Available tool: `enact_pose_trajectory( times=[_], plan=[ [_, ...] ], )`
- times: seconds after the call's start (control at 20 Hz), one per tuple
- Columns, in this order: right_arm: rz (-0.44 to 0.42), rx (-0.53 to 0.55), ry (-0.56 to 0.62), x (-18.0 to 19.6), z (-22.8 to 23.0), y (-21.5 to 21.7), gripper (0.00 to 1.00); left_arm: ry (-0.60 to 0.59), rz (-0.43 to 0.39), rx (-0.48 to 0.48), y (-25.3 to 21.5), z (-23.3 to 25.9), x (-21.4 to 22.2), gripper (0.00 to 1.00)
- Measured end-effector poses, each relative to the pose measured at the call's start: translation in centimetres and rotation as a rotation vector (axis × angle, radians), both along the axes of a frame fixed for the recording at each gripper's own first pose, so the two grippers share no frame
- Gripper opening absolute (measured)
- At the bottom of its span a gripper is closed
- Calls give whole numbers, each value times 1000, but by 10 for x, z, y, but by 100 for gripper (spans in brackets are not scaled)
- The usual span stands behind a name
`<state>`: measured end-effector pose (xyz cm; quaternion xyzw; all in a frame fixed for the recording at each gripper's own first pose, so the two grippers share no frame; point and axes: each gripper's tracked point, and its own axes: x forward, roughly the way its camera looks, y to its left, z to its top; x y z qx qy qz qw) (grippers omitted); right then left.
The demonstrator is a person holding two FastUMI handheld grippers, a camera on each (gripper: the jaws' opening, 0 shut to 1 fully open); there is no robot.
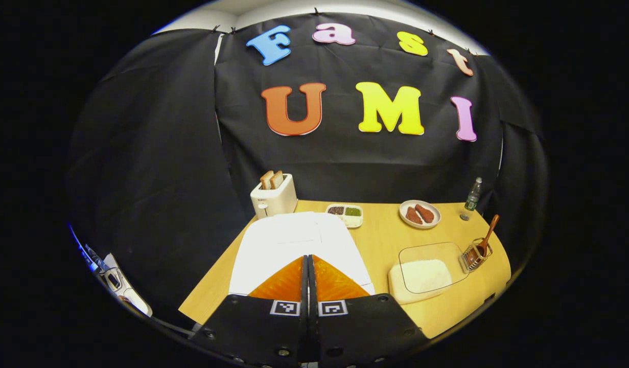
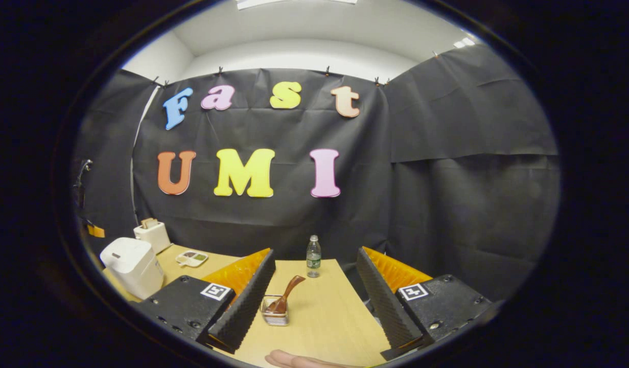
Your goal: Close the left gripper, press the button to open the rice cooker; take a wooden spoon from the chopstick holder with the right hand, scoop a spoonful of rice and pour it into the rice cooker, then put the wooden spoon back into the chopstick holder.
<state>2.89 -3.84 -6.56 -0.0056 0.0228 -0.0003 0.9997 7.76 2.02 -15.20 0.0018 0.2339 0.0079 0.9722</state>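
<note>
Left tool (image 1: 309, 266) fingers together, above the smooth white cooker (image 1: 299, 245) — lid down, front hidden behind the fingers. Right tool (image 2: 314, 286) wide apart, nothing between, aimed at the wire holder (image 2: 275, 310) on the wooden desk (image 2: 324, 317). Brown wooden spoon (image 2: 287, 295) leans in it. Rice (image 1: 424, 276) in a clear-lidded box, right of cooker, just beside holder.

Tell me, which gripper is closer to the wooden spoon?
Right. The right gripper is open with the spoon just ahead between its fingers. The left gripper is shut over the rice cooker, with the spoon off to its right.
</note>
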Motion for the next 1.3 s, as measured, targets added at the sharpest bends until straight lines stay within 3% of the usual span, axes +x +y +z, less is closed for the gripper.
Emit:
enact_pose_trajectory(
  times=[0.4, 0.65, 0.9, 1.3],
  plan=[
    [-7, 19, 33, 10, -25, -20, 100, 80, 20, 50, 3, -44, 22, 0],
    [-32, -28, -54, 13, -12, -33, 100, 162, 48, 32, 9, -76, 20, 0],
    [18, -61, -90, 9, -11, -18, 100, 204, 41, 57, 9, -86, 17, 0],
    [19, -117, -74, 8, -29, -10, 100, 109, 22, 47, 13, -62, 19, 0]
  ],
)
